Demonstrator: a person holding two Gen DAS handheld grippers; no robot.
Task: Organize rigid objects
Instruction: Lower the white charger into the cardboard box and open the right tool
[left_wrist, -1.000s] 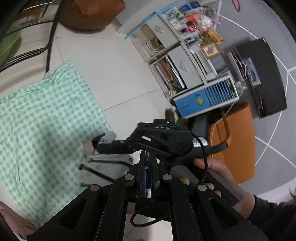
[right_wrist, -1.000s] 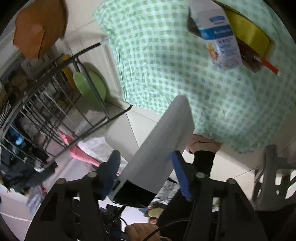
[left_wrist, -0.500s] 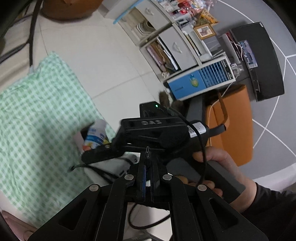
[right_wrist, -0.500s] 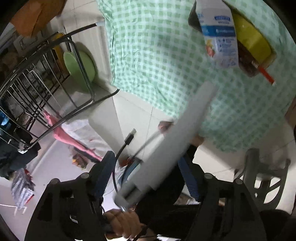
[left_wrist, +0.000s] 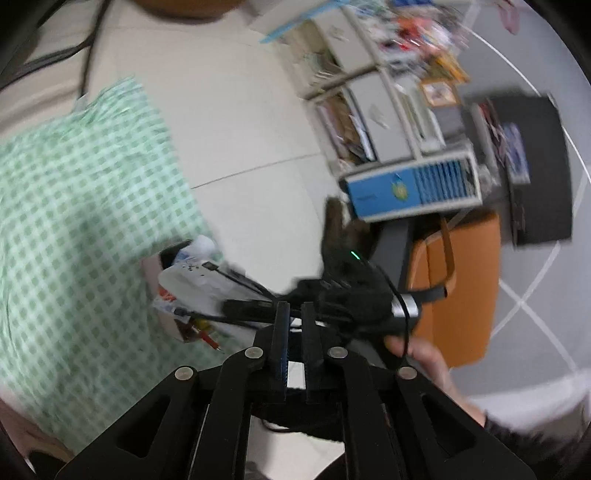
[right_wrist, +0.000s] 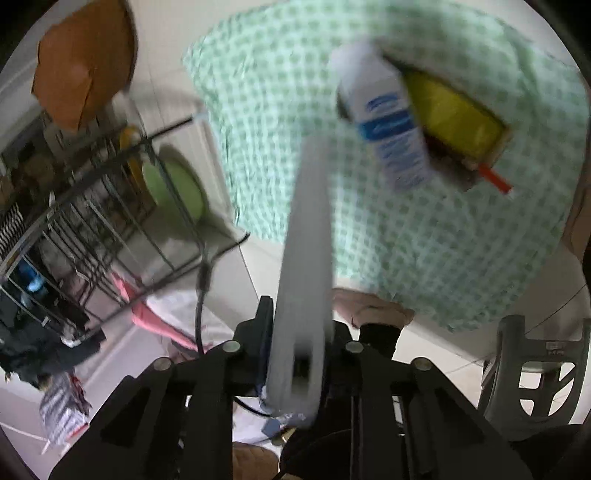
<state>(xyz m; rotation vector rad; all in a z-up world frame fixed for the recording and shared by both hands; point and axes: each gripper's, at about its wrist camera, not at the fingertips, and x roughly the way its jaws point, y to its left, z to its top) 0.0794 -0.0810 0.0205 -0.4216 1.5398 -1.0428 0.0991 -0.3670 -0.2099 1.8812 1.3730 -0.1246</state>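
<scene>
- right gripper (right_wrist: 295, 332) clamped on grey slab (right_wrist: 306, 251), held over green checked cloth (right_wrist: 424, 240).
- left gripper (left_wrist: 294, 332) pinched nearly shut, nothing between fingers.
- Cloth on tiled floor (left_wrist: 240, 122); wire rack (right_wrist: 92, 206) left, shelves (left_wrist: 369, 110) far.

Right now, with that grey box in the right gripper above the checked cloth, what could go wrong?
1. The right gripper clamps the long grey box near one end only, so it could pivot or slip.
2. A black cable hangs beside the box; it might snag on the wire rack.
3. The white and blue carton leans over the yellow container; a swinging box could knock it over.
</scene>
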